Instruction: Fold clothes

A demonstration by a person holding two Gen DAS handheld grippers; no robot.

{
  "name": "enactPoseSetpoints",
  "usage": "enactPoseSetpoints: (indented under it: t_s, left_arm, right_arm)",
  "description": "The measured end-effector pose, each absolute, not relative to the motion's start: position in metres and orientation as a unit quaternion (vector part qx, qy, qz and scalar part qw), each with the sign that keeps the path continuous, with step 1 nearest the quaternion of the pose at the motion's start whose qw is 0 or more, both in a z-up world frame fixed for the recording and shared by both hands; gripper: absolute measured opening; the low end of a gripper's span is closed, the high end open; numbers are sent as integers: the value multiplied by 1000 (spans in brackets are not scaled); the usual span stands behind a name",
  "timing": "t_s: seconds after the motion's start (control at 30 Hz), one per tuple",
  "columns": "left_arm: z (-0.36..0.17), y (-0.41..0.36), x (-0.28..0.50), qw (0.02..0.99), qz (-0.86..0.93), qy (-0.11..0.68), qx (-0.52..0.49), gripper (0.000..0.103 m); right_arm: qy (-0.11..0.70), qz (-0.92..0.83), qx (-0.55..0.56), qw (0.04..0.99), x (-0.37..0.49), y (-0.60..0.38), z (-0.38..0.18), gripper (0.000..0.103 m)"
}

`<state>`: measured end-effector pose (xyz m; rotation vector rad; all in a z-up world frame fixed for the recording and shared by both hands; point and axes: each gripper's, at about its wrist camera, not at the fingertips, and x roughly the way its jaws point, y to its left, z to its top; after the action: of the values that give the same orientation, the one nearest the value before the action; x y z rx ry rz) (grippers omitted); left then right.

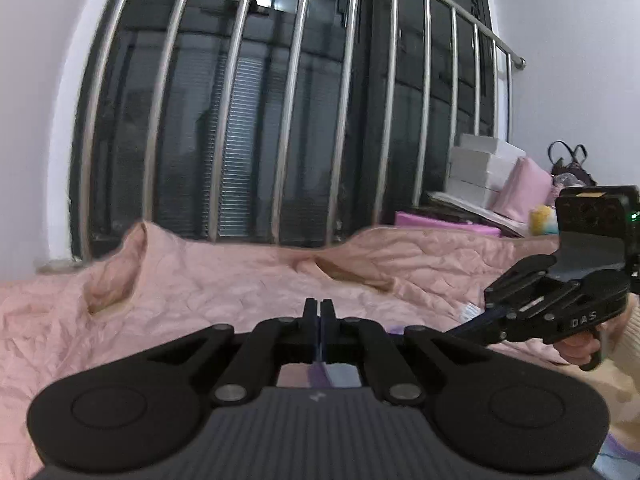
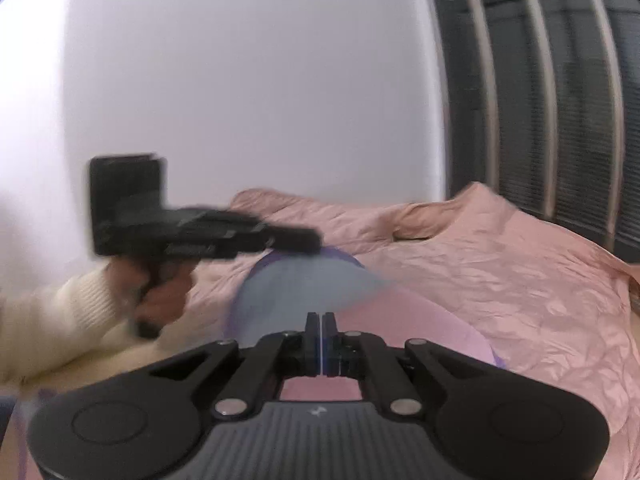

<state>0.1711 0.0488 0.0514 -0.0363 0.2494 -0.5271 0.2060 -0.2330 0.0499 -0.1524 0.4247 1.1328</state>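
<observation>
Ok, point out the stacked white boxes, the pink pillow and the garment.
white boxes (image 1: pixel 482 168), left wrist view, front of stack.
pink pillow (image 1: pixel 524 188), left wrist view, its face.
garment (image 2: pixel 296 284), right wrist view, blue-grey panel.

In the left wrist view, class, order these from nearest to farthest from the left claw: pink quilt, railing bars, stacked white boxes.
1. Pink quilt: directly under and ahead of the left claw.
2. Railing bars: straight ahead, behind the bed.
3. Stacked white boxes: far right corner.
</observation>
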Motion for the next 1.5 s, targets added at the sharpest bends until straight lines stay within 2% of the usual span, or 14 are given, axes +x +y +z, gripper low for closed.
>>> enactPoseSetpoints:
  t_s: [0.13, 0.2, 0.23, 0.37, 0.47, 0.63, 0.83, 0.93, 1.07, 1.1, 1.37, 1.43, 1.47, 1.5]
  left_arm:
    - [43, 44, 186, 958, -228, 172, -2, 9]
    - [36, 41, 197, 965, -171, 200, 3, 42]
    - [32, 39, 203, 968, -137, 211, 6, 64]
    - [26, 40, 213, 961, -138, 238, -15, 67]
    - [18, 29, 218, 949, -149, 276, -14, 68]
    - [5, 26, 226, 943, -129, 308, 9, 68]
    - [6, 30, 226, 932, -154, 329, 3, 76]
    - [7, 28, 224, 927, -171, 334, 7, 76]
    - [11, 41, 226, 920, -194, 334, -59, 74]
    - [11, 45, 227, 919, -196, 334, -77, 74]
    - [16, 50, 228, 932, -160, 310, -95, 72]
    - [16, 51, 230, 935, -147, 307, -98, 72]
    - [16, 52, 230, 937, -138, 306, -100, 73]
    - [17, 55, 231, 938, -127, 305, -103, 73]
  right_arm:
    - [232, 437, -87, 864, 226, -230, 39, 8]
    - [273, 303, -69, 910, 252, -230, 28, 43]
    - [290, 245, -54, 923, 264, -232, 23, 48]
    - [325, 226, -8, 918, 281, -244, 6, 43]
    - [319, 275, -15, 907, 275, -238, 10, 3]
    - [247, 502, -112, 821, 213, -220, 44, 2]
    - [331, 577, -198, 720, 196, -205, 29, 3]
    - [358, 550, -182, 732, 214, -206, 19, 9]
    - [305, 537, -138, 774, 216, -225, 41, 63]
    - [294, 528, -120, 787, 218, -230, 48, 66]
    - [370, 385, -79, 841, 260, -207, 19, 56]
    - [346, 386, -101, 849, 255, -198, 10, 38]
    - [335, 394, -106, 849, 252, -195, 10, 2]
    - [320, 400, -115, 852, 248, -191, 12, 2]
